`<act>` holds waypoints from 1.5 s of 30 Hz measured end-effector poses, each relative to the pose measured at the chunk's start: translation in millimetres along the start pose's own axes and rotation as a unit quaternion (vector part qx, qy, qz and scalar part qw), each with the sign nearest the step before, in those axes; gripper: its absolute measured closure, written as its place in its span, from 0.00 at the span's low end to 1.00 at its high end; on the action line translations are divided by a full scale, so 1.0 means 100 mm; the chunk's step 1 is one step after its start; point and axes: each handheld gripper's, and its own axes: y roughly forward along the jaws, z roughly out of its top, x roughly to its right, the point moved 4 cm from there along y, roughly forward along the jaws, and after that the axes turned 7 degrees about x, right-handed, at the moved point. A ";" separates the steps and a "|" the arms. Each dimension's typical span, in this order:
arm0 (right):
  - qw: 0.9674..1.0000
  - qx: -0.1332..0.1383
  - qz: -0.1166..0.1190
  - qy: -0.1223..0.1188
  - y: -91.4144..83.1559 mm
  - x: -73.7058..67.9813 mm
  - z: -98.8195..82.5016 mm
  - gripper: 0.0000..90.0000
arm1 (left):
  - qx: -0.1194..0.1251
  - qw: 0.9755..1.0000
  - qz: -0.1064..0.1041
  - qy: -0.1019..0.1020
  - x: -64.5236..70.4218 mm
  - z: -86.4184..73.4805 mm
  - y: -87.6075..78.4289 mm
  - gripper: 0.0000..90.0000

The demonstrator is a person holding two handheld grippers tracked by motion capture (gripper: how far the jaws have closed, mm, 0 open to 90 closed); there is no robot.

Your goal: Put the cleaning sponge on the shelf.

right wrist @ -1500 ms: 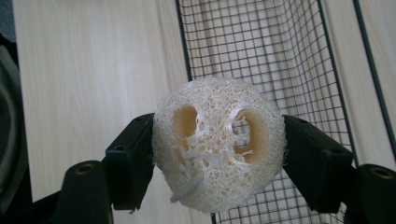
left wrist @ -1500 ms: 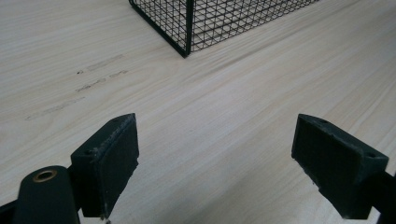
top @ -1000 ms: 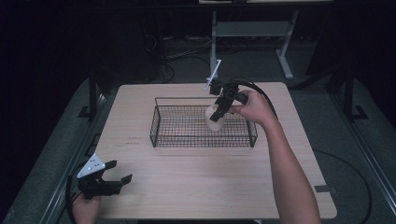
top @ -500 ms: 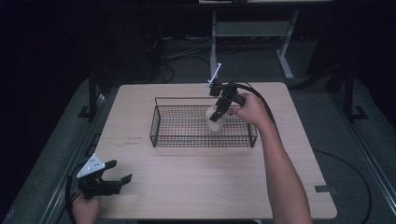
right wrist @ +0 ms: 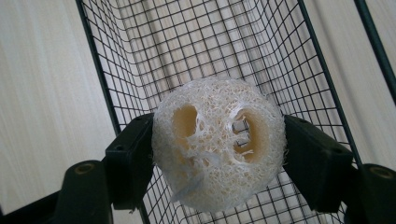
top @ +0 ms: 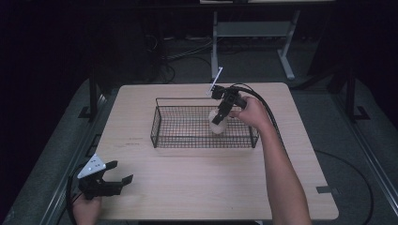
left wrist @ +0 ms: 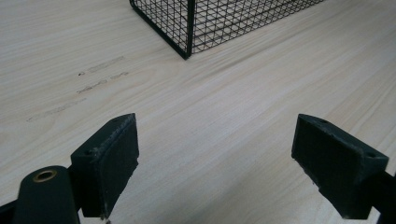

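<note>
A pale, fibrous loofah piece point(right wrist: 218, 144) with two holes through it is clamped between the jaws of my right gripper point(right wrist: 218, 156). In the high view that gripper point(top: 218, 119) holds the loofah point(top: 217, 125) inside the right half of a black wire basket point(top: 162, 123) on the wooden table point(top: 202, 187). My left gripper point(top: 116, 179) rests near the table's front left corner, jaws wide apart with nothing between them. In the left gripper view its fingers point(left wrist: 111, 158) frame bare wood, and the basket's corner point(left wrist: 189, 32) lies ahead.
The basket stands in the middle of the table's far half. A person's right forearm point(top: 281, 173) crosses the table's right side. Beyond the far edge are a metal stand point(top: 253, 33) and cables on a dark floor.
My right gripper has dropped slightly and shifted toward the near side with the loofah, settling lower inside the basket. The left gripper has not moved.
</note>
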 end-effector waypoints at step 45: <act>0.999 0.009 0.006 0.042 0.32 0.12 -0.30 0.32 | -0.001 1.000 -0.001 -0.002 0.01 0.00 0.00 0.15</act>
